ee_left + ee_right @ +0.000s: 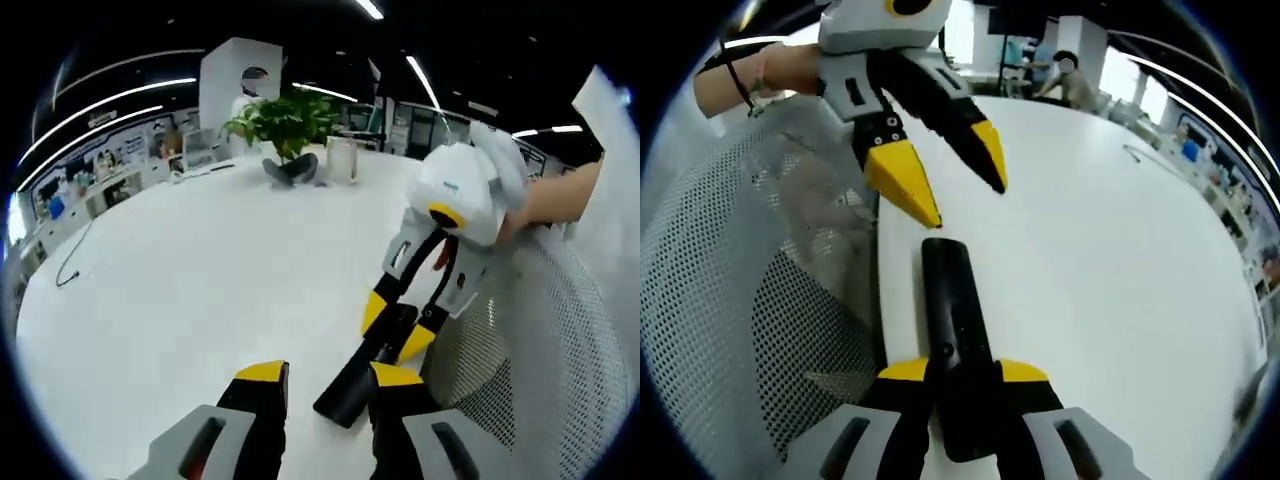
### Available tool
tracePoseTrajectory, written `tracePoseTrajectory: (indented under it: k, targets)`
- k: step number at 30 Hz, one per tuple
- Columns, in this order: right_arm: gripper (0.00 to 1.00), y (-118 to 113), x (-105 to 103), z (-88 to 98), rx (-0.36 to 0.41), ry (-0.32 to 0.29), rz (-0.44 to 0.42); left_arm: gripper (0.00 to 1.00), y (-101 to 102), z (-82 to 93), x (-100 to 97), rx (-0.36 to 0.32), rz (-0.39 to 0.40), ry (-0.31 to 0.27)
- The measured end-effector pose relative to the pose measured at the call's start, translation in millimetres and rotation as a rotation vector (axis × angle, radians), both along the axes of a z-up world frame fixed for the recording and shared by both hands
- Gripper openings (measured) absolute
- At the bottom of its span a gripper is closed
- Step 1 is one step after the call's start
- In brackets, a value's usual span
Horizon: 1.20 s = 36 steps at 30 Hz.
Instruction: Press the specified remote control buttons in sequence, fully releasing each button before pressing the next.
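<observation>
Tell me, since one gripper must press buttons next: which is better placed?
Left. The right gripper is shut on the remote, steadying it; the left gripper hangs open above its far end, free to press.

Black remote (pixel 952 330), white table (pixel 200 270), yellow-tipped hand-held gripper (pixel 962 171)

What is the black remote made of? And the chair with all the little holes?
The remote looks like smooth black plastic: dark, with a faint sheen. The chair back looks like pale woven mesh, probably fabric or plastic: dotted with tiny holes. The table looks smooth, matte white, possibly laminate.
</observation>
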State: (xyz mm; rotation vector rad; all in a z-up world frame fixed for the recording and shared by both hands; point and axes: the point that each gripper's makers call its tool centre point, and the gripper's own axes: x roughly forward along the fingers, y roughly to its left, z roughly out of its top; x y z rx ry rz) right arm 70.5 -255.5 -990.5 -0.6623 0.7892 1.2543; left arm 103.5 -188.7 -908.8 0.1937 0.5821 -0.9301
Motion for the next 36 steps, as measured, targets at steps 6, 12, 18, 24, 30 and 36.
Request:
tracePoseTrajectory:
  k: [6, 12, 18, 24, 30, 36]
  targets:
    - [0.21, 0, 0, 0.1, 0.004, 0.001, 0.0, 0.41, 28, 37.7, 12.3, -0.134, 0.196, -0.097]
    - [0.21, 0, 0, 0.3, 0.005, 0.001, 0.0, 0.51, 53, 64.2, 12.8, -0.197, 0.301, -0.205]
    - [0.21, -1, 0, 0.1, 0.006, 0.002, -0.003, 0.61, 73, 79.9, 11.5, -0.212, 0.372, -0.325]
    - [0.21, -1, 0, 0.0, 0.009, 0.003, -0.007, 0.72, 86, 89.6, 12.9, -0.231, 0.428, -0.433]
    - [0.21, -1, 0, 0.2, 0.013, 0.003, -0.012, 0.82, 87, 96.6, 10.7, -0.287, 0.464, -0.472]
    - [0.21, -1, 0, 0.0, 0.014, 0.003, -0.014, 0.9, 81, 91.7, 8.1, -0.247, 0.456, -0.506]
